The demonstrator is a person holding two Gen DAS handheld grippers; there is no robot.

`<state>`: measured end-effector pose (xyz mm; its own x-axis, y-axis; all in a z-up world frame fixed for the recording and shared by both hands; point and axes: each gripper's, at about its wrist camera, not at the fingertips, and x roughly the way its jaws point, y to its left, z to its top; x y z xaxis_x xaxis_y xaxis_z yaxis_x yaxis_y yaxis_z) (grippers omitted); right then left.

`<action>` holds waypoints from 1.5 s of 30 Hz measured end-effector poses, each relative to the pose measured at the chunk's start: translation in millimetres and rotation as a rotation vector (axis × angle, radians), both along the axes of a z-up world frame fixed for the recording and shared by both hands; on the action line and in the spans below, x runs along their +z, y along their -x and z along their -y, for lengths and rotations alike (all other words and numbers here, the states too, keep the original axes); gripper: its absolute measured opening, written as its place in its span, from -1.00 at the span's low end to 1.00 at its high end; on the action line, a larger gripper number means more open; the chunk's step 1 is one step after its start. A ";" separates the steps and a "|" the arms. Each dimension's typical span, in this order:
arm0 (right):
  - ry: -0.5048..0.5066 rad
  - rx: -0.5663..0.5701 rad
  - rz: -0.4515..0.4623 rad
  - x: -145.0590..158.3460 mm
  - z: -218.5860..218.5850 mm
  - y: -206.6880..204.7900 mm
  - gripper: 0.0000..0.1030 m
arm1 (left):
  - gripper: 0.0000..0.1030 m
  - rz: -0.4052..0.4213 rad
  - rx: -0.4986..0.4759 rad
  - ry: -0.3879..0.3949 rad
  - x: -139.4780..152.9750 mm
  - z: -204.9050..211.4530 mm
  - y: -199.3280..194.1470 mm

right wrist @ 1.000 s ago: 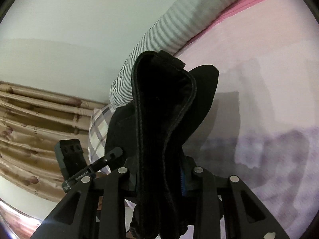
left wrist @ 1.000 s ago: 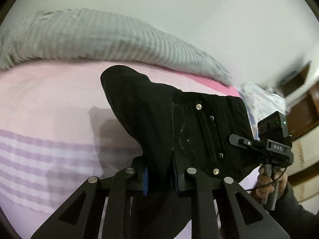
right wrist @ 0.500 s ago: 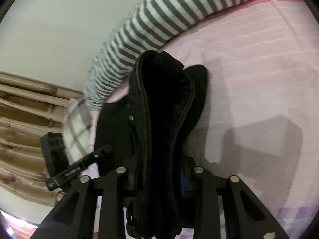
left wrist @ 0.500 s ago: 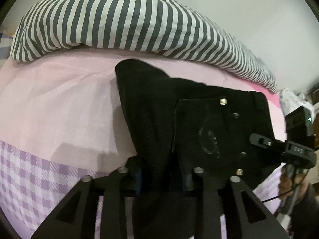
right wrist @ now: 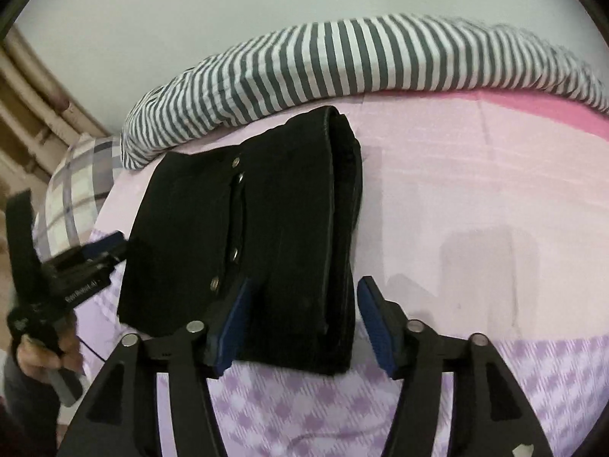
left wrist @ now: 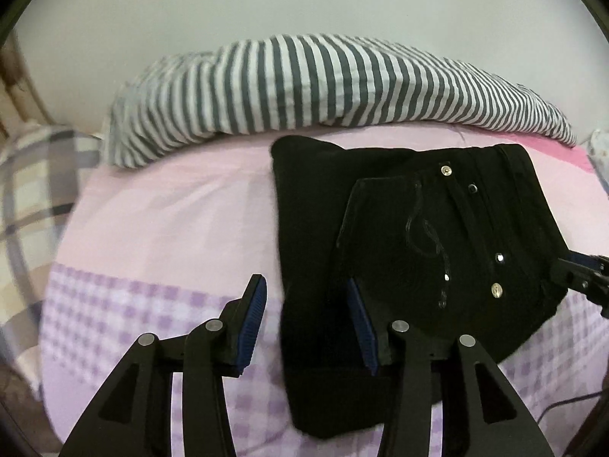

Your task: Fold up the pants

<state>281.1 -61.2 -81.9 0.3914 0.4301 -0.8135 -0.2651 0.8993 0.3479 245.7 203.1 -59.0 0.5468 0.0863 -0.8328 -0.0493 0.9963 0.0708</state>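
Note:
The black pants lie folded on the pink bed sheet, metal buttons facing up. My left gripper hovers over their near left edge. Its jaws are opening, and the cloth edge lies loose between blue pads that do not press it. In the right wrist view the pants show their thick folded edge on the right. My right gripper straddles that edge with jaws opening and a gap beside the right pad. The left gripper appears at the far left, held by a hand.
A grey-and-white striped pillow lies along the wall behind the pants. A plaid pillow sits at the left. The sheet turns to purple check near me. A wooden frame stands at the far left.
Both grippers were shut on the hanging pants. They tilted down, the pants came to rest flat on the sheet, and both pairs of jaws spread and let go.

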 end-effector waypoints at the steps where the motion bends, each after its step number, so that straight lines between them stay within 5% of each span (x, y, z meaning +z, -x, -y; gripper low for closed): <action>1: 0.007 0.005 0.002 -0.7 -0.5 5.2 0.11 | -0.11 0.008 0.003 -0.003 1.8 1.6 2.8; 8: 0.076 -0.005 -0.058 -29.5 3.6 15.4 0.13 | -0.02 0.043 0.049 -0.007 24.8 11.2 44.1; 15: 0.126 -0.021 0.020 -2.0 -7.6 29.7 0.17 | 0.14 0.060 0.072 -0.004 38.0 22.9 76.3; 18: 0.154 -0.023 0.108 20.8 -15.3 48.2 0.61 | 0.21 0.069 0.084 0.006 41.6 27.7 86.8; 24: 0.181 -0.046 0.211 49.5 -28.3 81.5 0.94 | 0.22 0.075 0.125 0.029 44.0 33.3 105.6; 45: 0.187 -0.042 0.219 54.7 -38.8 127.4 0.97 | 0.22 0.134 0.129 -0.019 53.4 49.4 139.8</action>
<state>153.7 -22.3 -27.3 0.5806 0.2608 -0.7713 -0.2772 0.9540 0.1140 105.8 153.7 -5.6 0.6360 0.1776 -0.7510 -0.1868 0.9796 0.0735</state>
